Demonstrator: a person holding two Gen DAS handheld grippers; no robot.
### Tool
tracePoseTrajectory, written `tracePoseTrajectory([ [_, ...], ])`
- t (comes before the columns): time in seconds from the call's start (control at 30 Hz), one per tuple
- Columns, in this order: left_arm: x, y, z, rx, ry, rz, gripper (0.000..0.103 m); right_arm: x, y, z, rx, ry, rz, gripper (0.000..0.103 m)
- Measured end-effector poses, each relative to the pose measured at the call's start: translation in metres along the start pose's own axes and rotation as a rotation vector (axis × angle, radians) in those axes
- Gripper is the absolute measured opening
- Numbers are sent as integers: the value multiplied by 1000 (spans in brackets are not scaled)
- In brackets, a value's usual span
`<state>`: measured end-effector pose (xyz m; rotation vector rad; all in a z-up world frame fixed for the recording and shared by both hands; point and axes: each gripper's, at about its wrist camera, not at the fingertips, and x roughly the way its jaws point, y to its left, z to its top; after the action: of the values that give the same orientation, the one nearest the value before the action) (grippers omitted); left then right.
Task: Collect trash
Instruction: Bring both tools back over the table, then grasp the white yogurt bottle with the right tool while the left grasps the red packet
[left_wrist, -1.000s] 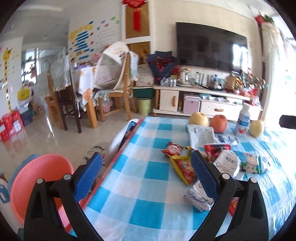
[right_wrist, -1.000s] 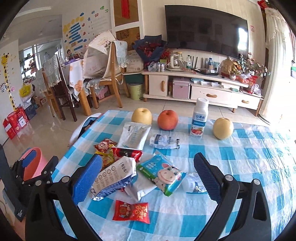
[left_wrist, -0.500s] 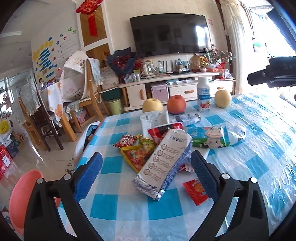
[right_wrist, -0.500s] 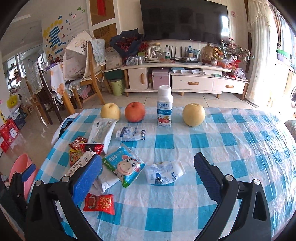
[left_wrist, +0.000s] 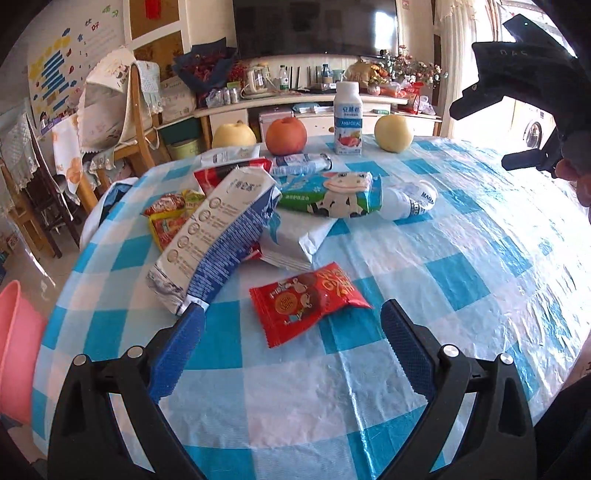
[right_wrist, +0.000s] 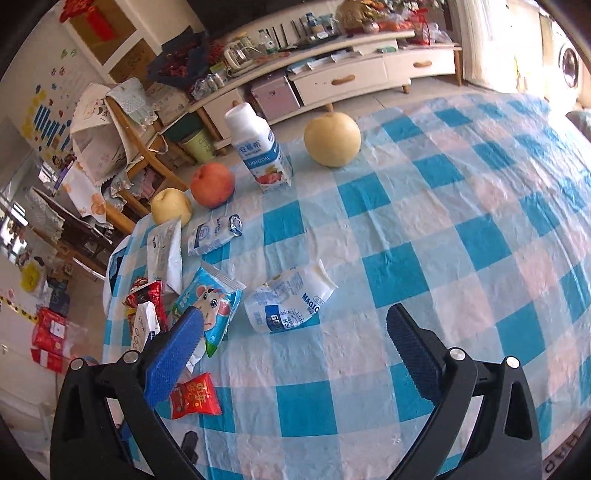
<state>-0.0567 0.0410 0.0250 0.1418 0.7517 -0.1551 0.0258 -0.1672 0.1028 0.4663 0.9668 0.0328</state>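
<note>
While both jaws gape, the red wrapper (left_wrist: 308, 300) lies between the left's.

Between my left gripper's (left_wrist: 291, 338) blue ribbed pads (left_wrist: 176, 349) lies a red snack packet (left_wrist: 308, 297) with gold lettering, on a blue-and-white checked tablecloth (left_wrist: 443, 273). Beyond it I see a white-and-navy milk carton (left_wrist: 216, 238), a green-and-white cow-print pouch (left_wrist: 332, 197), a red apple (left_wrist: 286, 136) and yellow pears (left_wrist: 393, 133). A pink basin (left_wrist: 14, 347) sits far left.

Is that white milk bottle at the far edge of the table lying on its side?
No, the milk bottle stands upright on the checked tablecloth, cap up, between the red apple and a yellow pear.
</note>
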Motion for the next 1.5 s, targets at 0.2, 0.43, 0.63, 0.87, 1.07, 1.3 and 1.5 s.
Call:
tracePoseTrajectory([
  [0.2,18,10,2,-123,101,-13,96,20,-8,0,64,77,24,98],
  [0.43,31,11,9,-181,140,-38,96,58,-13,0,142,164,26,88],
  [0.63,45,12,13,-209,175,-52,90,76,-9,2,145,176,20,75],
  [0.87,48,5,19,-186,149,-58,73,93,-6,8,139,197,15,70],
  [1.07,47,5,21,-207,134,-90,67,99,-1,16,103,185,24,71],
  [1.3,45,4,21,-217,126,-126,63,110,15,15,63,198,51,43],
  [1.5,43,6,23,-230,110,-148,57,116,30,16,-40,178,5,45],
])
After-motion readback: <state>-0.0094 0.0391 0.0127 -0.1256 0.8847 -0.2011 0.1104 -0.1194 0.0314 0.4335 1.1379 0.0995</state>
